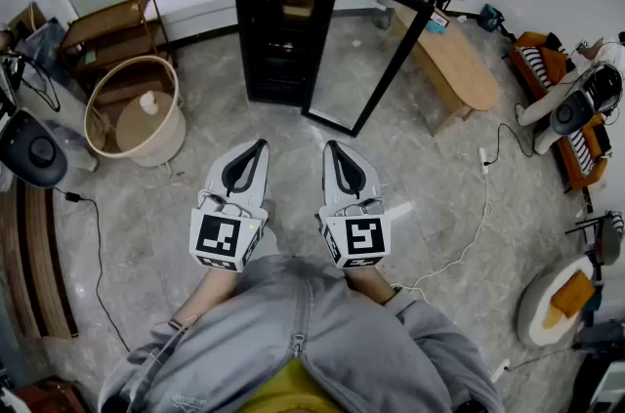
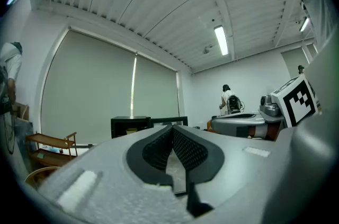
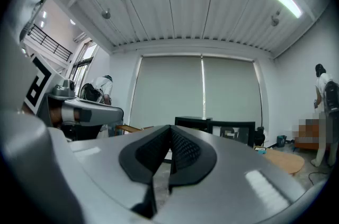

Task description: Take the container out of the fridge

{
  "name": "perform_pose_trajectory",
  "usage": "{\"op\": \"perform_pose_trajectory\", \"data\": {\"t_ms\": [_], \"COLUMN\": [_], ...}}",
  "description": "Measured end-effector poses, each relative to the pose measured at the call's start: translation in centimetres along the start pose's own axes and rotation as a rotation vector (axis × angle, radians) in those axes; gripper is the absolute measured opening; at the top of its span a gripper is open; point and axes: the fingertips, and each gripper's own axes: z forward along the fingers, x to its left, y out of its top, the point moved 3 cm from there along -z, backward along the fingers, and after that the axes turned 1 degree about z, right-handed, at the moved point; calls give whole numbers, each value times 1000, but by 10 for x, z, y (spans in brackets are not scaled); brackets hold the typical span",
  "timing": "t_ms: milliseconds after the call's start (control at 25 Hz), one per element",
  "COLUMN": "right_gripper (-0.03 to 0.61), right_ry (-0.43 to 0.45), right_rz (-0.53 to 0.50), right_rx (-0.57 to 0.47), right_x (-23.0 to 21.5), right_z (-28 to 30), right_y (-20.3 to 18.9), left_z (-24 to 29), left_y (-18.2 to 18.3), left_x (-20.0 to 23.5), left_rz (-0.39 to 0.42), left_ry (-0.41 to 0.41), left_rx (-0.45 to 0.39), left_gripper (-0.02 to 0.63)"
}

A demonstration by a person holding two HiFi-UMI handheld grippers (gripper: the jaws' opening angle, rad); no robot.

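Observation:
A black fridge (image 1: 283, 16) stands on the floor ahead, its glass door (image 1: 376, 50) swung open to the right. Tan containers (image 1: 298, 7) sit on its upper shelves. My left gripper (image 1: 258, 145) and right gripper (image 1: 331, 146) are held side by side, well short of the fridge, and point at it. Both are shut with nothing between the pads. In the left gripper view the left gripper (image 2: 172, 128) has its pads pressed together, with the fridge (image 2: 130, 125) small in the distance. The right gripper view shows the right gripper (image 3: 170, 128) just as empty, and the fridge (image 3: 194, 123) far off.
A round wicker basket (image 1: 137, 116) and a wooden rack (image 1: 105, 28) stand to the left of the fridge. A wooden bench (image 1: 457, 64) is at the right, with a power strip (image 1: 482, 157) and white cable (image 1: 459, 250) on the floor. A person (image 2: 231, 101) stands far back.

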Motion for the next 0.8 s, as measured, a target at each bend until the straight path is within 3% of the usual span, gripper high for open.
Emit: {"op": "perform_pose_trajectory", "data": {"t_ms": [360,800], "right_gripper": [0,0], "right_ry": [16,-22], "right_rz": [11,26], "right_rx": [24,45], "right_x": [-17,-29], "right_z": [90,270], "right_y": [-25,-41], "left_z": [74,187], "left_y": [-24,-40], "left_x": [61,213], "left_rz": [-24,-11], "left_ry": [-22,-42], "left_rx": [3,4], "left_gripper": [3,3]}}
